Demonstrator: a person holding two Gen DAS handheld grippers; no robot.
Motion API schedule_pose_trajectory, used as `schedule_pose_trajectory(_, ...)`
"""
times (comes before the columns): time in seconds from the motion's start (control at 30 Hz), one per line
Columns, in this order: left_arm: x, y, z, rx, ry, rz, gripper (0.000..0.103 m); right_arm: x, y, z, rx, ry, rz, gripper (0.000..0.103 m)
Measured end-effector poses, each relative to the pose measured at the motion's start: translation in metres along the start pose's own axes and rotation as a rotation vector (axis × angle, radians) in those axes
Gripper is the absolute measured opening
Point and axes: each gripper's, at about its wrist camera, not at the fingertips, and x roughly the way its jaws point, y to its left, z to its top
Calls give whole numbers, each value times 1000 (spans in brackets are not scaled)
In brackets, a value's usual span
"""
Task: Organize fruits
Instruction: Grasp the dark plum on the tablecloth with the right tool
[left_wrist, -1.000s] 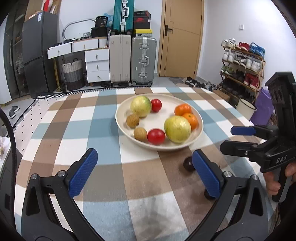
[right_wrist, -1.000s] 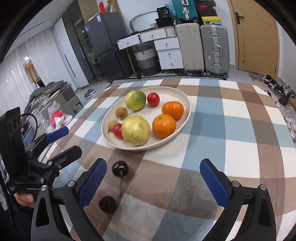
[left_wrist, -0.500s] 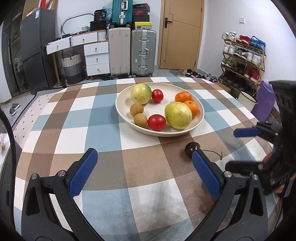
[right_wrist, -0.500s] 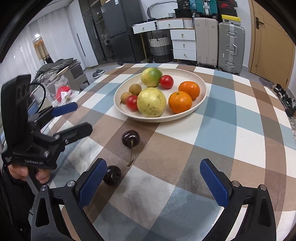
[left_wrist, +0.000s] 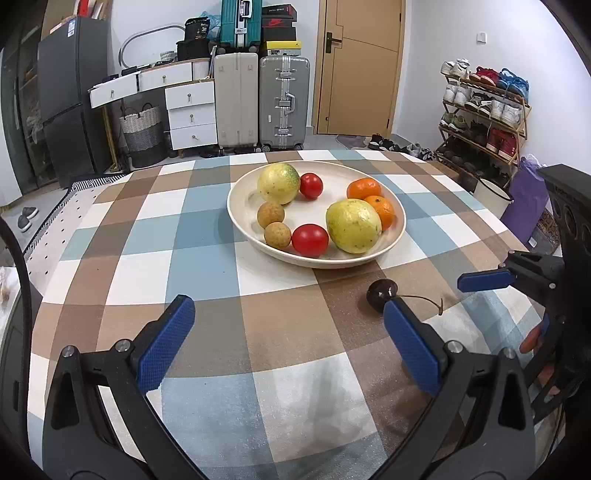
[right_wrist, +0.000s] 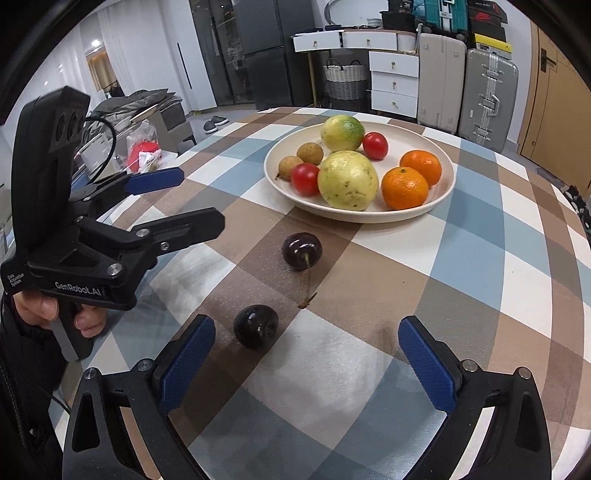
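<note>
A cream plate on the checked tablecloth holds two yellow-green fruits, two oranges, two tomatoes and two small brown fruits. Two dark cherries lie on the cloth in front of it: one with a stem, one nearer. My left gripper is open and empty, its right finger beside the stemmed cherry. My right gripper is open and empty, with the nearer cherry just ahead of its left finger. Each gripper shows in the other's view, the left and the right.
The round table's edge drops off on all sides. Behind it stand suitcases, white drawers, a dark fridge, a door and a shoe rack. A chair with bags stands to the left in the right wrist view.
Both grippers have pulled back from the plate and lowered toward the near part of the table. The cherries now lie closer to the right gripper's fingers. Both stay open.
</note>
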Motion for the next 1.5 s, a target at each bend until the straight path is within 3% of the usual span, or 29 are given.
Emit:
schedule_pose_trajectory(0.03, 0, 0, 0, 0, -1, -1, 102, 0, 2, 0, -8, 2, 4, 100)
schedule_pose_trajectory(0.17, 0, 0, 0, -3, 2, -2, 102, 2, 9, -1, -39, 13, 18, 77)
schedule_pose_trajectory(0.37, 0, 0, 0, -3, 1, -2, 102, 8, 18, -4, -94, 26, 20, 64)
schedule_pose_trajectory(0.5, 1, 1, 0, -6, 4, -3, 102, 7, 23, -6, -122, 14, 22, 43)
schedule_pose_trajectory(0.63, 2, 2, -1, -16, 9, -5, 102, 6, 25, -7, -129, 8, 52, 28)
schedule_pose_trajectory(0.83, 5, 4, -2, -29, 18, -9, 102, 5, 24, -5, -116, -11, 84, 27)
schedule_pose_trajectory(1.07, 5, 5, -2, -27, 20, -9, 102, -21, 18, 2, -83, -141, 97, 27)
schedule_pose_trajectory(1.23, 7, 2, -2, -13, 28, -12, 102, -31, 2, 8, -12, -201, 45, 27)
schedule_pose_trajectory(1.5, 22, -5, 2, -45, 78, -65, 102, -32, -32, 9, 131, -191, -31, 27)
